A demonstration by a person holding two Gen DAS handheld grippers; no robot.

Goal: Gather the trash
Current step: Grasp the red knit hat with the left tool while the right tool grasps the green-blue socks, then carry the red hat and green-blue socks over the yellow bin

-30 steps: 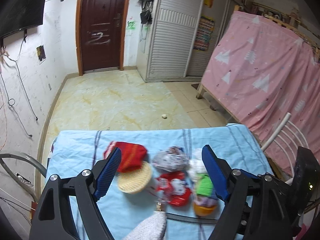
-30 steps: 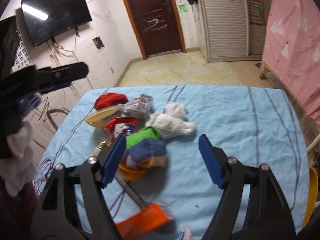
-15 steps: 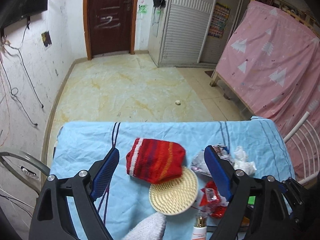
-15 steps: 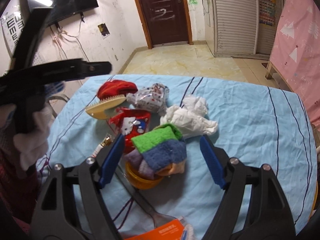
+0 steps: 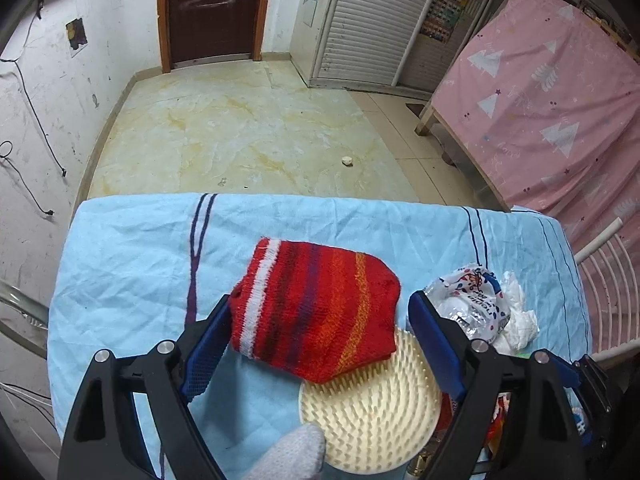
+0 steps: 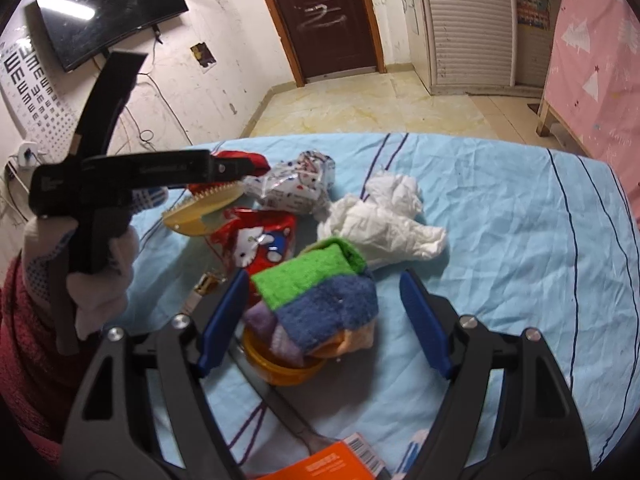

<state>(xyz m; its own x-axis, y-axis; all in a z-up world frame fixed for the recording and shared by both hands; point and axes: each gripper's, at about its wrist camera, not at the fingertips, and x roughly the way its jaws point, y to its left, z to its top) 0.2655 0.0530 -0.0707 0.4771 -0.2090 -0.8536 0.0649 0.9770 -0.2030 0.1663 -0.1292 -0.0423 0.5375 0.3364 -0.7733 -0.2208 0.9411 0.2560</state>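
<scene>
A small orange round plastic bowl sits on the light blue striped cloth-covered table and serves as the landmark. Folded cloths are stuffed into the bowl and heap above its rim: a green and blue terry cloth on top, with a lilac and a peach one beneath.

The right gripper hangs over the bowl with its blue fingers spread wide, one on each side of the cloth heap, pressing on nothing.

Just beyond the bowl lies a crumpled white tissue wad. Beyond it to the left lie a red cartoon-printed foil wrapper and a crumpled silver dotted snack bag.

Farther to the left of the bowl, a cream round bristled brush lies partly under a red striped knitted pouch. The left gripper, held by a white-gloved hand, has its fingers spread on either side of the pouch without pinching it.

In front of the bowl lies an orange box with a barcode.
</scene>
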